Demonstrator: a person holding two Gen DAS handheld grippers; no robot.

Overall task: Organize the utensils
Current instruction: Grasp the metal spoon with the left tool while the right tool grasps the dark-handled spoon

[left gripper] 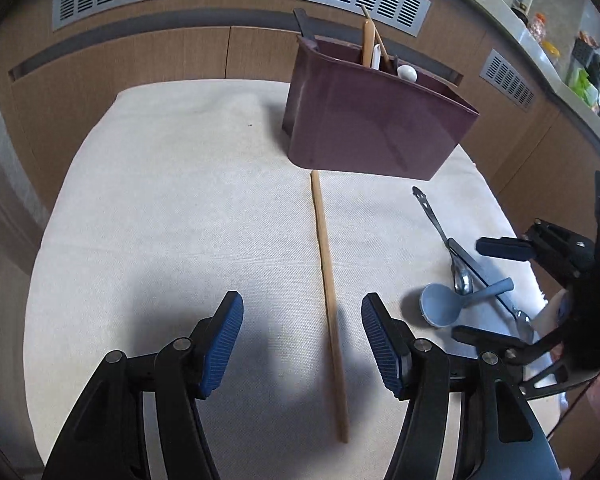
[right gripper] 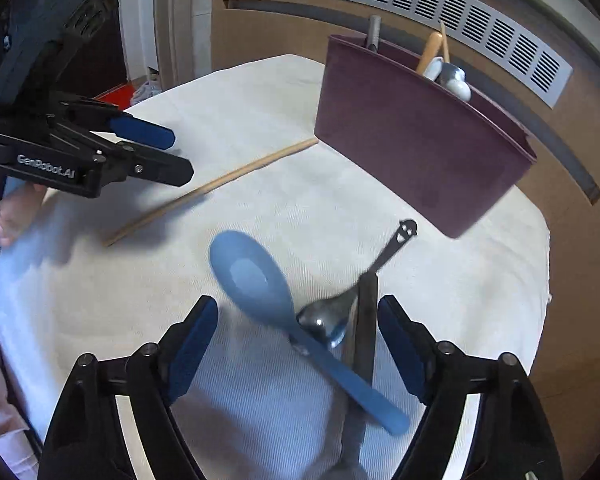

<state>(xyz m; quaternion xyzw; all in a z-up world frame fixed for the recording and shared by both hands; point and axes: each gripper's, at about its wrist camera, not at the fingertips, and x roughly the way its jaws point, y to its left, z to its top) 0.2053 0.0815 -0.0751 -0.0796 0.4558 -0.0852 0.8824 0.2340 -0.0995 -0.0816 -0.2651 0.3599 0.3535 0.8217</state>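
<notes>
Utensils are seen in two groups: some stand in a maroon holder (left gripper: 376,120) at the far side of the cloth-covered table (left gripper: 180,208), the rest lie loose on the cloth. In the holder, a dark handle (left gripper: 303,21) is seen at its left end; a tan handle (left gripper: 367,42), a thin stick (left gripper: 374,32) and white pieces (left gripper: 407,73) are grouped nearer its middle. The right part of the holder is not seen into.

A long chopstick (left gripper: 327,256) lies alone, its far tip just beside the holder's base, its near part between the jaws of the left gripper (left gripper: 302,344), which are held apart with nothing clamped. A blue spoon (right gripper: 276,308), a steel spoon (right gripper: 332,322) and a dark flat utensil (right gripper: 364,320) are piled crossing one another below the right gripper (right gripper: 296,352), whose jaws are likewise apart and hold nothing.

Bare cloth is seen left of the chopstick. The pile lies near the table's right edge.
</notes>
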